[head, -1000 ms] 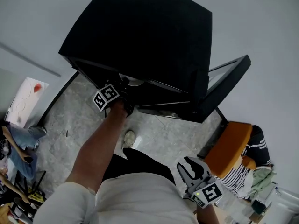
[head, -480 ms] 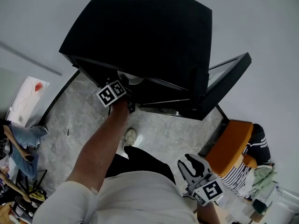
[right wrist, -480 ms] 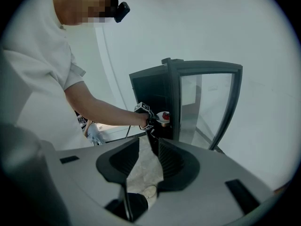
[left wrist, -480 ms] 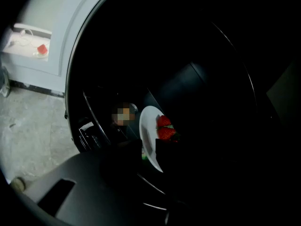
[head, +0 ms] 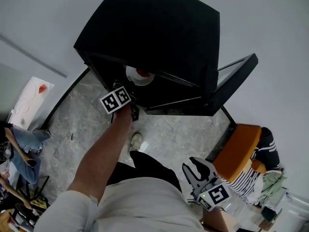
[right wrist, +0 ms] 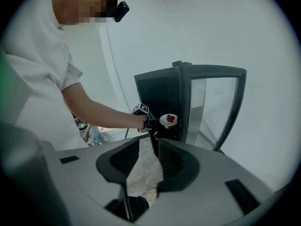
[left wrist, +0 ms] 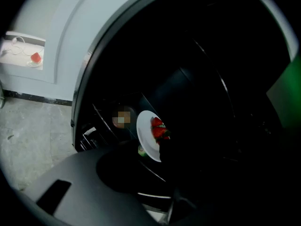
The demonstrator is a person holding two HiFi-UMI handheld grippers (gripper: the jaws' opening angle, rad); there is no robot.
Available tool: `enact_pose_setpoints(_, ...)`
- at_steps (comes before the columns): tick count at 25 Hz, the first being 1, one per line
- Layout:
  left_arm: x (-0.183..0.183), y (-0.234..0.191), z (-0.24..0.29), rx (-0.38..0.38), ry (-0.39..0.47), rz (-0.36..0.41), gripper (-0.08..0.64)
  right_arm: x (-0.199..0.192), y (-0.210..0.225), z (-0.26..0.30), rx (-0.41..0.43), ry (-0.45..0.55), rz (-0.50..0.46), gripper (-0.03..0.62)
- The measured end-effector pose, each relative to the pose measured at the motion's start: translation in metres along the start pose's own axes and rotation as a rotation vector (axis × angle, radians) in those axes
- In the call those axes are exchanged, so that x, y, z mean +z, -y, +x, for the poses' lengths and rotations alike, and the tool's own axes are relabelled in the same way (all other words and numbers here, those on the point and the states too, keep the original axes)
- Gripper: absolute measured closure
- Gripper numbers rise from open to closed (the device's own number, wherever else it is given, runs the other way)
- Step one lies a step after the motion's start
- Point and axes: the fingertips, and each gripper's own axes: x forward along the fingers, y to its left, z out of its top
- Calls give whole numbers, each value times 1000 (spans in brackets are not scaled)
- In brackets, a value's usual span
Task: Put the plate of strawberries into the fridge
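Note:
A white plate [head: 138,75] with red strawberries [head: 143,73] rests on a shelf inside the black fridge [head: 159,33]. My left gripper [head: 130,94] is at the fridge mouth just in front of the plate. Its jaws are opening and do not press on it. In the left gripper view the plate [left wrist: 146,136] and strawberries [left wrist: 158,129] lie ahead in the dark interior, partly behind one dark jaw. My right gripper [head: 198,169] hangs low at my right side, open and empty. In the right gripper view [right wrist: 149,147] it faces the fridge and the plate [right wrist: 168,119].
The fridge's glass door [head: 231,83] stands open to the right. An orange chair [head: 236,151] with clothes on it is at the right, near my right gripper. A grey marbled floor [head: 72,129] lies in front of the fridge, with my shoe [head: 136,141] on it.
The left gripper has let go of the plate and drawn back slightly. The plate now shows whole on the shelf with the strawberries in sight. The right gripper has barely moved.

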Motion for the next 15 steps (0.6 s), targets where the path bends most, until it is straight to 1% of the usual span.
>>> enact_pose_setpoints(5,-6,0,-49,-63,-37,24,423,5,-34,11,20,28,-10,460)
enact_pose_setpoints(8,-11,4,-90,-118,-61,32,423,10,-62,17,28,51,-21,460)
enact_pose_setpoints(12,-16,10,-156,-225,-106,47,423,11,-102,30,41,81,-7,460)
enact_pose_setpoints(15,-21,18,-211,-321,-153,76,425,10,-131,37,40,100,14,466)
